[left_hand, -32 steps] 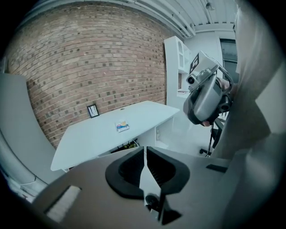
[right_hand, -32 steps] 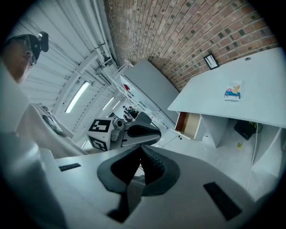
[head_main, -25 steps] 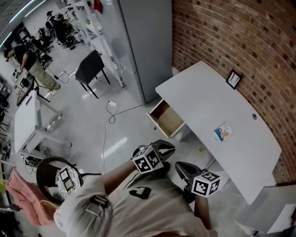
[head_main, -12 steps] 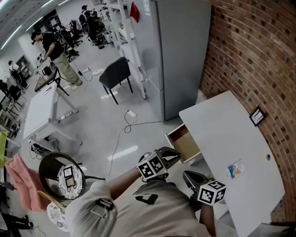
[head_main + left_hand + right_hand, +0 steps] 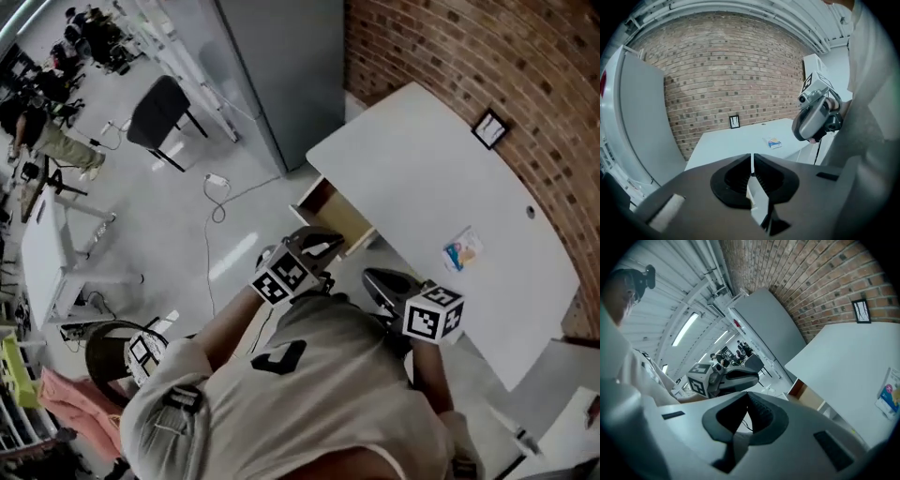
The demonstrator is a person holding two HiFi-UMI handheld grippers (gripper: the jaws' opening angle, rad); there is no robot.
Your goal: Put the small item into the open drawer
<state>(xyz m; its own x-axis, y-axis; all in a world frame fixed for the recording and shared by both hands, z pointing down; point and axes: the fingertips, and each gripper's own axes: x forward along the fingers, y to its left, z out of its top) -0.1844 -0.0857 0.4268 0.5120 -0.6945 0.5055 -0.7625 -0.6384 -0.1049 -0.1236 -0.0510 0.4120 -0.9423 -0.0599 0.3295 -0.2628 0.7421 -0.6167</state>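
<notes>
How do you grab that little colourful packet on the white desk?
Probably across its short width, coming straight down from above: the packet lies flat on the white desk, so only its edges offer a pinch.

No readable text, brand or number anywhere. Print on small item [image 5: 462, 251] too small to read.

Holds the dark grey plastic left gripper [image 5: 319, 244] out in front of the chest, tilted a little downward, with its ribbed black fingers [image 5: 737, 176] pressed together and empty. Carries the lighter grey plastic right gripper [image 5: 373, 279] just beside it, apart, also shut on nothing.
</notes>
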